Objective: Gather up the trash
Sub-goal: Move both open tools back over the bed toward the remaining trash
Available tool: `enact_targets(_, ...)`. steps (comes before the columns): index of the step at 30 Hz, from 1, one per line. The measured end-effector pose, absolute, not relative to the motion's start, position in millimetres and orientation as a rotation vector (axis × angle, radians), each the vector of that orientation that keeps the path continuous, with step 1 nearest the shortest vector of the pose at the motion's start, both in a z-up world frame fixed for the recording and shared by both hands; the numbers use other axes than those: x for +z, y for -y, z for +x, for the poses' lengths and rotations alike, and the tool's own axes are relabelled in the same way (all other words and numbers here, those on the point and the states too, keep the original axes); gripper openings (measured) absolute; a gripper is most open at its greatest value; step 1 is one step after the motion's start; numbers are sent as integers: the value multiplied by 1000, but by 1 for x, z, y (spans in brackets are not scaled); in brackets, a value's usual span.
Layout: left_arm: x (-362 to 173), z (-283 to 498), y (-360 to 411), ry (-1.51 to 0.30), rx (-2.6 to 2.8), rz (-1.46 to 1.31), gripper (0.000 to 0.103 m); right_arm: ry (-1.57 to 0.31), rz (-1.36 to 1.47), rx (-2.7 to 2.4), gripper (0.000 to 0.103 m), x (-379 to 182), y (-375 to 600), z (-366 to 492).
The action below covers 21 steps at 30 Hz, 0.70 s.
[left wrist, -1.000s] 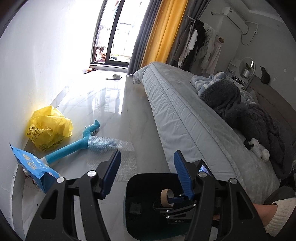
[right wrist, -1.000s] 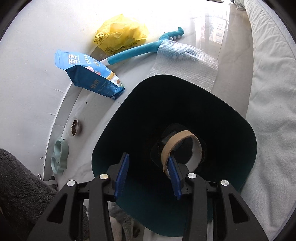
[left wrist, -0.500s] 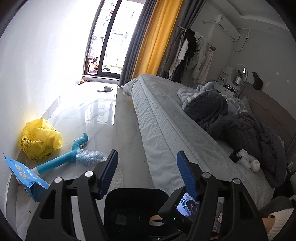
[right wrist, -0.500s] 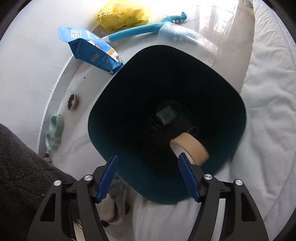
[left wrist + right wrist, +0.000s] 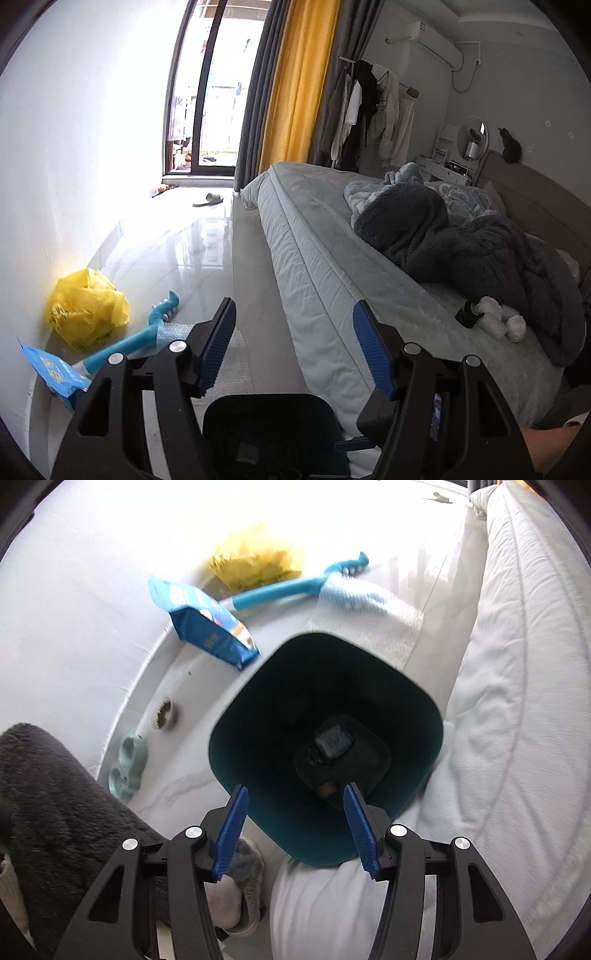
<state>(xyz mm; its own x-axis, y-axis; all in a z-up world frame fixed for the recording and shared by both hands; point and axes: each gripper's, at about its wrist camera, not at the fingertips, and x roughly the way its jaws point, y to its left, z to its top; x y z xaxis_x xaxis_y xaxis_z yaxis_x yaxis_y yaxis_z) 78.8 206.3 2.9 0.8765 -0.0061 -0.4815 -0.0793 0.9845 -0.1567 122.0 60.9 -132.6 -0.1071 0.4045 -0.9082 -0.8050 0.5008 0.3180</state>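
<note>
Both tongs stand apart with nothing between the pads: your right gripper (image 5: 293, 825) hangs over the bin (image 5: 424, 705), your left gripper (image 5: 295, 345) points along the floor beside the bed (image 5: 317, 258). Right jaws have just been closing a little, on nothing; the left opened and settled.

Inside the bin lie a small blue pack (image 5: 332, 740) and a tan roll (image 5: 327, 788) at the bottom, so that drop looks done. What is left sits on the floor by the wall: a yellow bag (image 5: 86, 308), a blue pouch (image 5: 51, 371), a sheet of bubble wrap (image 5: 369, 611) draped over a teal stick (image 5: 273, 594). Whether the stick counts as trash, you cannot tell.

All 3 should be light.
- The yellow bag is thin, crumpled film: pinch a raised fold near the top, not the flat side, or the pads will slide.
- The pouch looks stiffer and glossy; take its sealed edge.
- Bubble wrap is soft and springy; grab a bunched corner clear of the stick, so the stick does not drag along.
</note>
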Motion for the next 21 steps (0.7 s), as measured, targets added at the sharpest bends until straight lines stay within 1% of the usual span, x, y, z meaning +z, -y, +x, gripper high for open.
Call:
enact_targets(2,10,77,-200,-484,28,-177,72,-1281,-375,1062,55,-124,-50,124)
enact_targets(10,27,81,-166,-447,11,-138,76,-1135,-260,1066,55,-84,-6,136)
enact_targets(15,30,88,-149,-441,-25,-152,79,-1062,-193,1028,55,-63,30,148)
enact_targets(18,28,94,-138,-448,-55,-190,83,-1018,-168,997,55,-50,52,155)
enact_targets(21,27,103,-120,-466,-94,-187,84,-985,-149,960,56,-42,75,162)
